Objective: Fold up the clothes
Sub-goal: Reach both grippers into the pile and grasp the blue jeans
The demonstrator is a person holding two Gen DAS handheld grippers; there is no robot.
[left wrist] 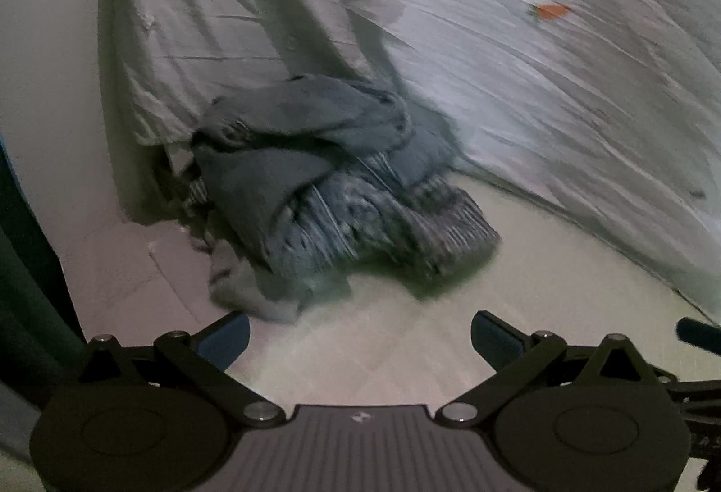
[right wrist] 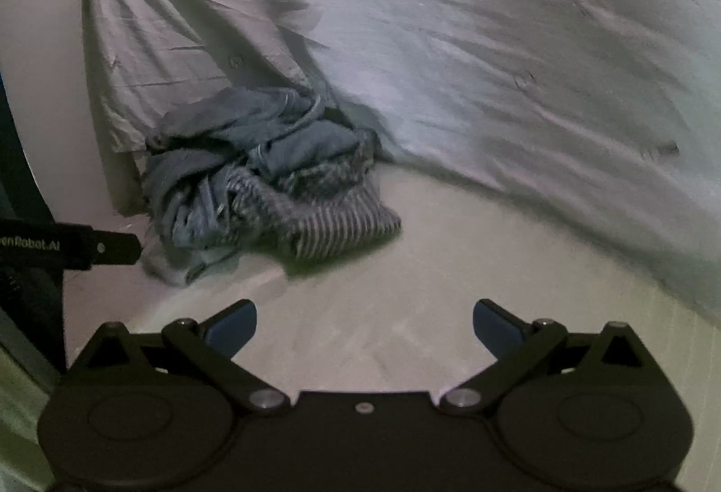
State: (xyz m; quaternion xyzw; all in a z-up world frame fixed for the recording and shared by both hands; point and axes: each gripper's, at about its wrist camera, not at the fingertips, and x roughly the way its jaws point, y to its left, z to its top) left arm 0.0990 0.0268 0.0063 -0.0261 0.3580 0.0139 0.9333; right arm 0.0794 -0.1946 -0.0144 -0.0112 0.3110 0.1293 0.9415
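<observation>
Left wrist view: the left gripper (left wrist: 360, 336) stands with its jaws spread wide and nothing between them, hovering over pale bare mattress (left wrist: 450, 275). The heap of clothes (left wrist: 324, 185) — a crumpled grey-blue garment lying over a blue-and-white striped one (left wrist: 441, 226) — lies ahead at about 12 o'clock, a shade toward 11, near but not touching the fingertips. Its long axis runs roughly from 10 o'clock to 4 o'clock, the striped end pointing toward 4.

In the right wrist view the right gripper (right wrist: 365, 325) is likewise splayed and empty, and the same heap sits at about 11 o'clock, farther off, against the rumpled white sheet (right wrist: 450, 64). The left gripper's tip shows at 9 o'clock there. Judging by this, the left tongs are nearer — likelier to take first hold.
</observation>
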